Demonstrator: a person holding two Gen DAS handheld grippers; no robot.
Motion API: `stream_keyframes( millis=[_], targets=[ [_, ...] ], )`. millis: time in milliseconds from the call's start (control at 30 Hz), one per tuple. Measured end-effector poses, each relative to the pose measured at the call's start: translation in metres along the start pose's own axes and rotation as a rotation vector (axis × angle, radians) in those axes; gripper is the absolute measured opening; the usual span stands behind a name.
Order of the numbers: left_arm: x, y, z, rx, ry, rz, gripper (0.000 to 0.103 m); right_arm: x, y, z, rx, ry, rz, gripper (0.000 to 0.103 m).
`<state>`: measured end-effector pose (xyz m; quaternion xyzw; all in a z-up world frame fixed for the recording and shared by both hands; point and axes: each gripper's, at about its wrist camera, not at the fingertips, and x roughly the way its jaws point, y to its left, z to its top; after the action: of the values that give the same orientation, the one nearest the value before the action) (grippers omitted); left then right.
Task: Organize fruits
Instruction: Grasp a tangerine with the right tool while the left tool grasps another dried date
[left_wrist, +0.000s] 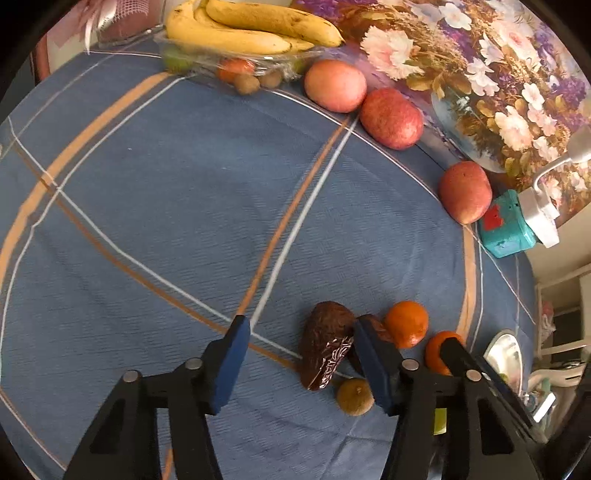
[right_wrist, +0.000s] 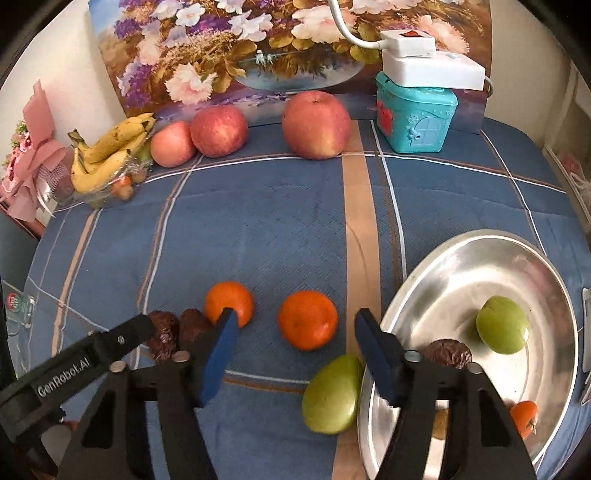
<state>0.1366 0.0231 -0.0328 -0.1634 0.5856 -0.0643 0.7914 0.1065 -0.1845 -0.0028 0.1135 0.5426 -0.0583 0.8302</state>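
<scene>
In the right wrist view my right gripper is open and empty, low over the blue cloth, with an orange tangerine just ahead between its fingers. A second tangerine lies to its left, beside two dark dried dates. A green fruit leans against the silver plate, which holds another green fruit, a date and a small orange fruit. My left gripper is open and empty beside the dates and tangerines.
Three red apples line the back by a flower painting. Bananas lie on a clear tray at back left. A teal toy house with a white power strip stands at back right. A small brown fruit lies near the left gripper.
</scene>
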Motion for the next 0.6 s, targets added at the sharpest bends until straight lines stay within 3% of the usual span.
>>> stream_keyframes(
  millis=[233,367,600],
  targets=[
    [0.001,-0.006,0.000,0.012,-0.001,-0.027,0.047,0.016,-0.002,0.002,0.007,0.036,-0.013,0.052],
    [0.002,-0.011,-0.002,0.021,0.004,-0.060,0.030,0.020,-0.004,0.001,0.015,0.046,-0.017,0.040],
    [0.000,-0.011,-0.005,0.017,-0.009,-0.055,0.027,0.011,-0.006,0.001,0.026,0.017,0.010,0.039]
  ],
)
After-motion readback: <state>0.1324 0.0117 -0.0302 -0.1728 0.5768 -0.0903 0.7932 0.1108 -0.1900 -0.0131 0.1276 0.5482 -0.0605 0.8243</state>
